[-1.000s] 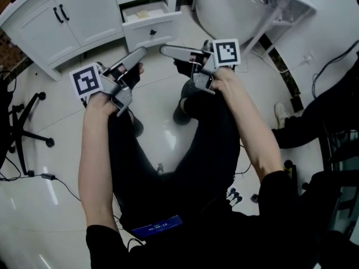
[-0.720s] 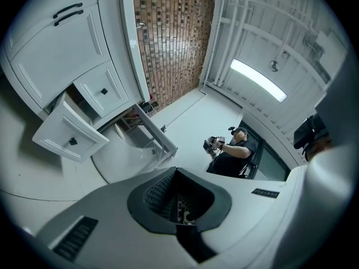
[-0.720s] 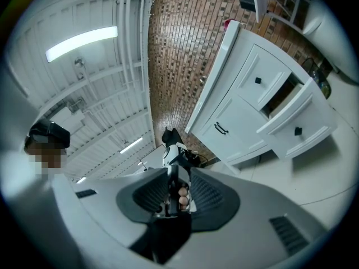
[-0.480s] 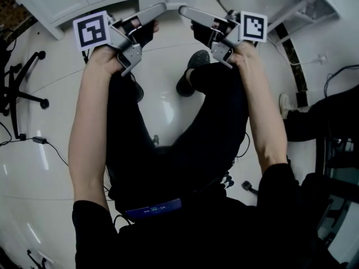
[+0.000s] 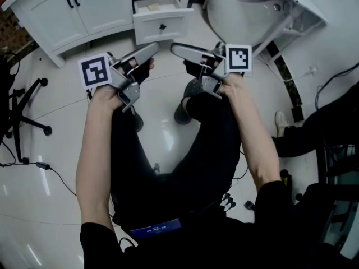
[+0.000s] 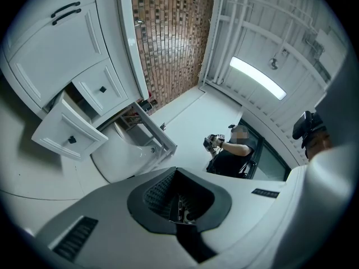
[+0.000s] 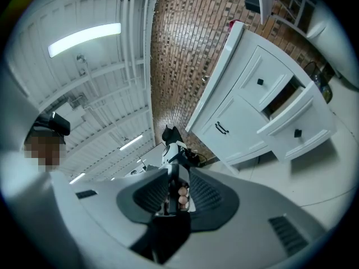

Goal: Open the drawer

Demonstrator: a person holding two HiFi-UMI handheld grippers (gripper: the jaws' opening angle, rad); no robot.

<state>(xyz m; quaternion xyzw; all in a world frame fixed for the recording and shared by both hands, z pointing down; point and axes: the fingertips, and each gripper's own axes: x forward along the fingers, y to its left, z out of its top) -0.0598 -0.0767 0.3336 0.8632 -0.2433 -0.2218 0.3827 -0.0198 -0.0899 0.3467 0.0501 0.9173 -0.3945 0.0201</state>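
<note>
Top centre of head view: white panelled drawer with dark knob, already standing out of white cabinet. Left tongs and right tongs: both closed, empty, held apart from drawer front; probably idle, opening looks done

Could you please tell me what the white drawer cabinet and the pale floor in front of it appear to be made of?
The white drawer cabinet looks like painted wood or board with a smooth satin finish, judging by its framed panel fronts and even colour. The pale floor looks like polished tile or stone: it is glossy, with light reflections and faint joint lines.
</note>
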